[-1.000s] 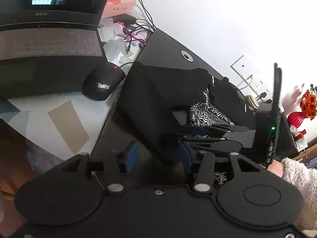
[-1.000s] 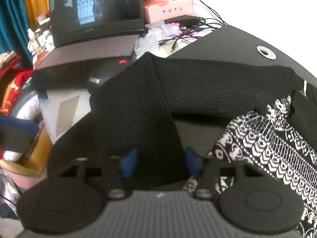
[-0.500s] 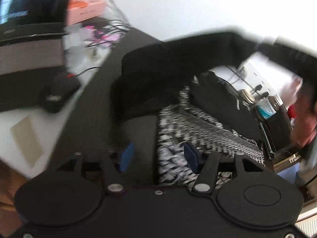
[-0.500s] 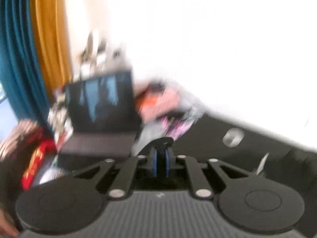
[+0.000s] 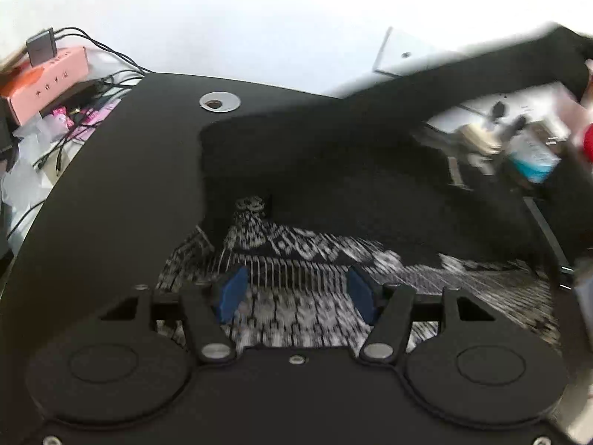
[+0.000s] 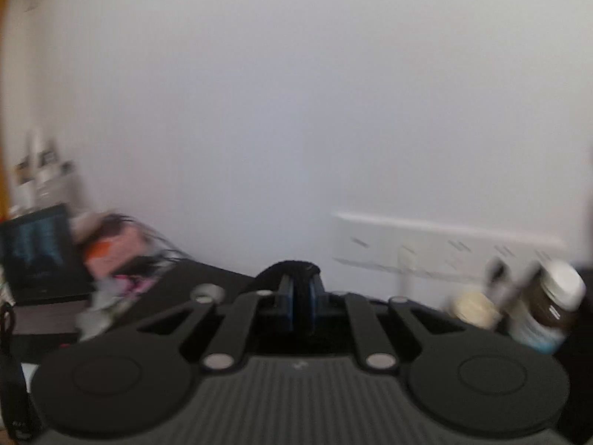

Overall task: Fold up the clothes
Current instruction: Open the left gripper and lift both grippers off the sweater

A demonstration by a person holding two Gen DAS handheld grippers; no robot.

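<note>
A black knit sweater with a black-and-white patterned panel lies on a black table. One black sleeve is lifted and stretched up toward the upper right. My left gripper is open and empty, low over the patterned panel. My right gripper is shut on the sleeve's black cuff, held high and facing the white wall.
A pink box with cables and clutter sits at the table's far left. Bottles and jars stand at the right by wall sockets. A laptop is at the left.
My right gripper shut on the sleeve and lifted it up and to the right. My left gripper let go of the dark cloth and swung right, over the patterned panel.
</note>
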